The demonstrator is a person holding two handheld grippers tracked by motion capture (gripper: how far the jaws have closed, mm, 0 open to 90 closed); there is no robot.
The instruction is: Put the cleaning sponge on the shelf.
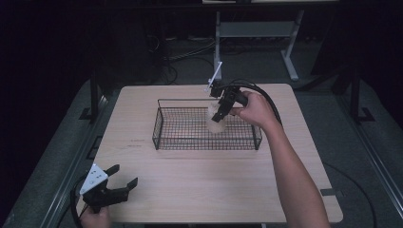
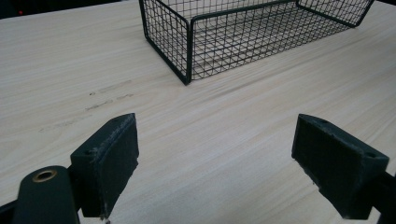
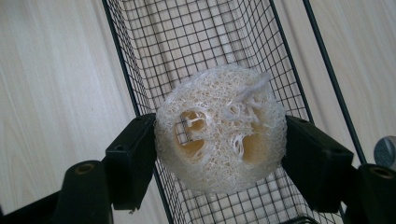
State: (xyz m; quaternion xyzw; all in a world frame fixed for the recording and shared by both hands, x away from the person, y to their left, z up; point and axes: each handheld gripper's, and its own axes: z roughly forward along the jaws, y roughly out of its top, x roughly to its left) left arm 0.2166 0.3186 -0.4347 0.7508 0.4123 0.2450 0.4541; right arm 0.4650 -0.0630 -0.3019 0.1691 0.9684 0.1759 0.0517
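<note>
A pale round loofah slice [image 3: 220, 128], fibrous with holes through it, is clamped between the two black jaws of my right gripper [image 3: 219, 149]. In the high view the right gripper [image 1: 217, 118] holds the loofah slice [image 1: 216, 122] over the middle of a black wire basket [image 1: 159, 128], tilted downward into it. The basket [image 3: 196, 37] lies below the slice in the right gripper view. My left gripper [image 1: 125, 175] rests at the table's near left corner, open, nothing between its jaws. The left gripper [image 2: 215, 154] looks across bare wood toward the basket's corner [image 2: 187, 46].
The light wooden table [image 1: 209, 190] ends close behind the left hand. Dark floor, cables and a grey table frame [image 1: 290, 52] lie beyond the far edge. The person's right forearm [image 1: 294, 175] crosses the table's right side.
</note>
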